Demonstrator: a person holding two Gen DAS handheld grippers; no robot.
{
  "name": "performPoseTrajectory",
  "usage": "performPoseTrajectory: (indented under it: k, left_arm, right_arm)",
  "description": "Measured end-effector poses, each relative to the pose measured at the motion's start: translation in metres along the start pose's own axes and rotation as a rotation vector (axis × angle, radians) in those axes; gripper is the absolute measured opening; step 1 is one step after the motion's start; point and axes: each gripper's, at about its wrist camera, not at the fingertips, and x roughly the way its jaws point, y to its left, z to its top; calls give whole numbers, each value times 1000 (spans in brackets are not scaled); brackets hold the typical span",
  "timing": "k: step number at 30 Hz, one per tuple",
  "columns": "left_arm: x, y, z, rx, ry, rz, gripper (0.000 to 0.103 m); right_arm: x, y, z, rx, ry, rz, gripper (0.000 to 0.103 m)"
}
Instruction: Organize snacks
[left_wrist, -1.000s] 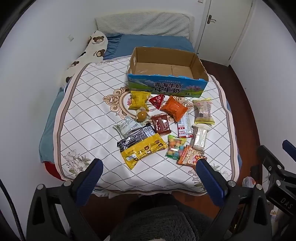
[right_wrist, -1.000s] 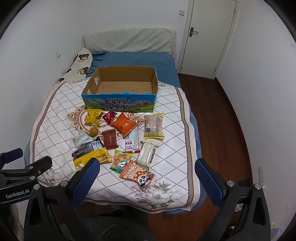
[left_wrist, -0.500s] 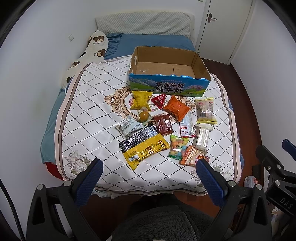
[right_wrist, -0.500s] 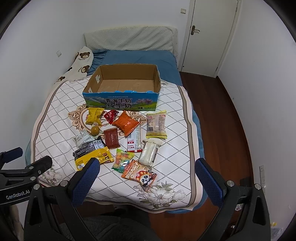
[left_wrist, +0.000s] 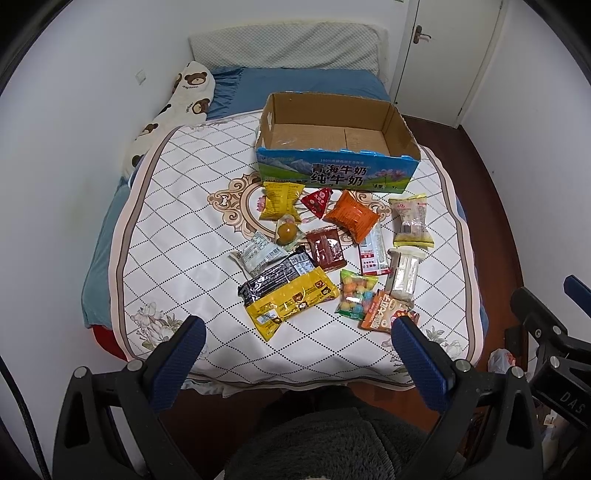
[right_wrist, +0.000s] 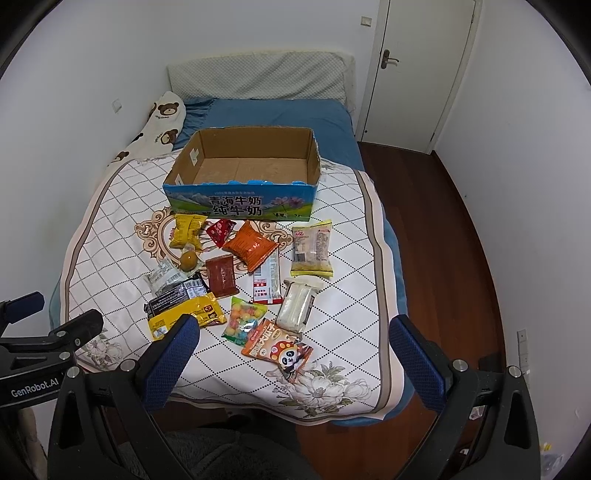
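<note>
Snacks (left_wrist: 325, 254) lie scattered on the bed (left_wrist: 177, 236) before the empty cardboard box (left_wrist: 336, 147). Both left tongs (left_wrist: 295, 354) and right tongs (right_wrist: 291, 350) hang released, holding nothing (well short of the packets). Slick, overlapping wrappers could slip or lift together.
</note>
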Motion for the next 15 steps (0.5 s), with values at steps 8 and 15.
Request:
performPoseTrajectory:
  k: [8, 15]
  left_arm:
    - [1, 1, 1, 2, 4, -1, 103]
    - [2, 2, -4, 3, 10, -3, 103]
  right_arm:
    - [-2, 0, 0, -1, 0, -1, 103]
    - [-1, 0, 0, -2, 2, 0, 103]
